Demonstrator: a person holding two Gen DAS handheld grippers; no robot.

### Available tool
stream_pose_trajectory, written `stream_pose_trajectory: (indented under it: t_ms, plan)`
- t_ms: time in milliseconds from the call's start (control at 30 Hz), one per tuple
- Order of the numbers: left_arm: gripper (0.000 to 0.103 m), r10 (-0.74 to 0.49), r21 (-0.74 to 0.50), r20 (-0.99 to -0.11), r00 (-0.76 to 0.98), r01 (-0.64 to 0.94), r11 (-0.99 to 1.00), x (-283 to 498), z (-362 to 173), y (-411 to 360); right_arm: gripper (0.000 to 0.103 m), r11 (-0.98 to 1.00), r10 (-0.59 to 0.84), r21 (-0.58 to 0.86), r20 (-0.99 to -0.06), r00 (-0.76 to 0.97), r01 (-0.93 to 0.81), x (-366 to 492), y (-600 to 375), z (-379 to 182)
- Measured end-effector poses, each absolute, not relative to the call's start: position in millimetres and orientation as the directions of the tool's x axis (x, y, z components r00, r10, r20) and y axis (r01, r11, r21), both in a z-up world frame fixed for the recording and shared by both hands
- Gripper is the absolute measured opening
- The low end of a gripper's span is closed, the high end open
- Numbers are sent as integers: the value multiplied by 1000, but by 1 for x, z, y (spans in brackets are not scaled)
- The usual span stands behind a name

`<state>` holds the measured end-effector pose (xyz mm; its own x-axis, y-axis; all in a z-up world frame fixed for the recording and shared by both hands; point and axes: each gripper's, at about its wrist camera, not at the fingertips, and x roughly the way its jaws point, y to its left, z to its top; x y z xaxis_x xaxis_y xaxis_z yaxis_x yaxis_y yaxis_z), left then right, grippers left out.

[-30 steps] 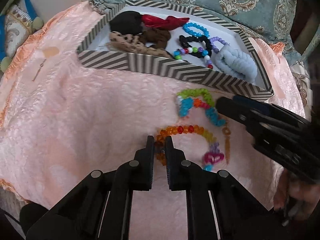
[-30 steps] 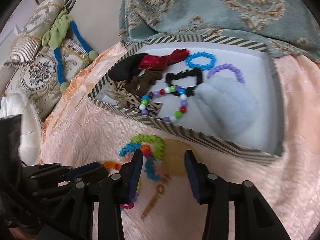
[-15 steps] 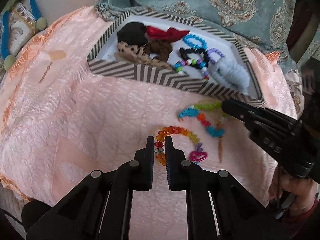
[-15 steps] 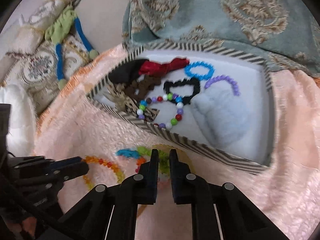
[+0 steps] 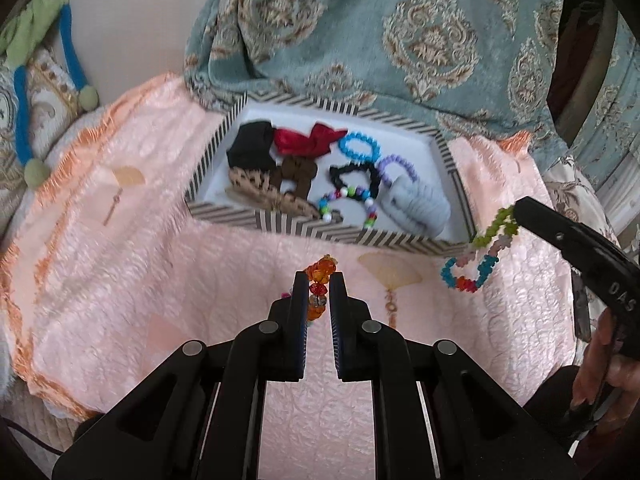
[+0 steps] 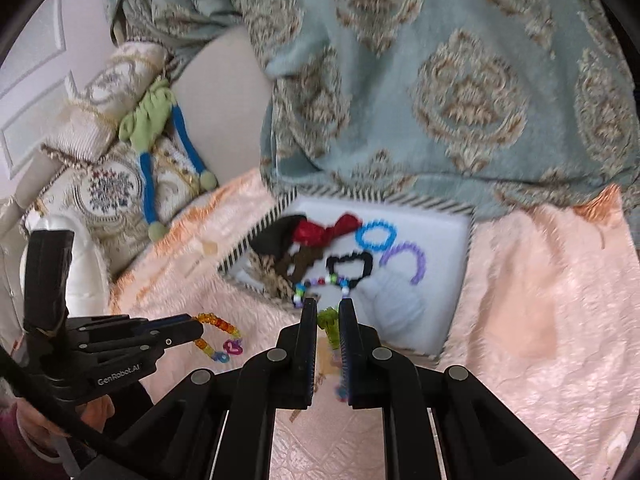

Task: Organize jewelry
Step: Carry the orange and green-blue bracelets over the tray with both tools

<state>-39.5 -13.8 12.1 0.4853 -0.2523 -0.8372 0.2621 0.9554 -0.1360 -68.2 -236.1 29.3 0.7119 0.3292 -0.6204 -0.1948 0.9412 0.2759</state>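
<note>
In the left wrist view, the left tongs point(image 5: 318, 280) are clamped on an orange beaded bracelet point(image 5: 318, 276), lifted over the pink cloth point(image 5: 120, 260) in front of the striped box point(image 5: 304, 226). In the right wrist view, the right tongs point(image 6: 328, 308) pinch a green-and-blue bead strand point(image 6: 329, 320), which hangs just before the box's near wall.

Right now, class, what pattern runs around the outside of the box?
Black-and-white diagonal stripes cover the box, clearest in the left wrist view.

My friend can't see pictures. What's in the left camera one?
The left gripper pinches an orange bracelet above a pink cloth. At right, the right gripper lifts a rainbow bracelet near a striped box of jewelry.
</note>
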Motion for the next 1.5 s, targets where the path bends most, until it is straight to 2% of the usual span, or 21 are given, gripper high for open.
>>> stream_pose_trajectory:
  t_ms: [533,1500]
  plan:
    - [9,-249,-102,-804,540,287,952,-27,44,-27,10,947,309,262,-584,751,-186,-66,-251,57]
    - [9,-224,-69,-833,506,307,949,80,25,-92,10,969,226,227,-673,705,-94,59,-279,22]
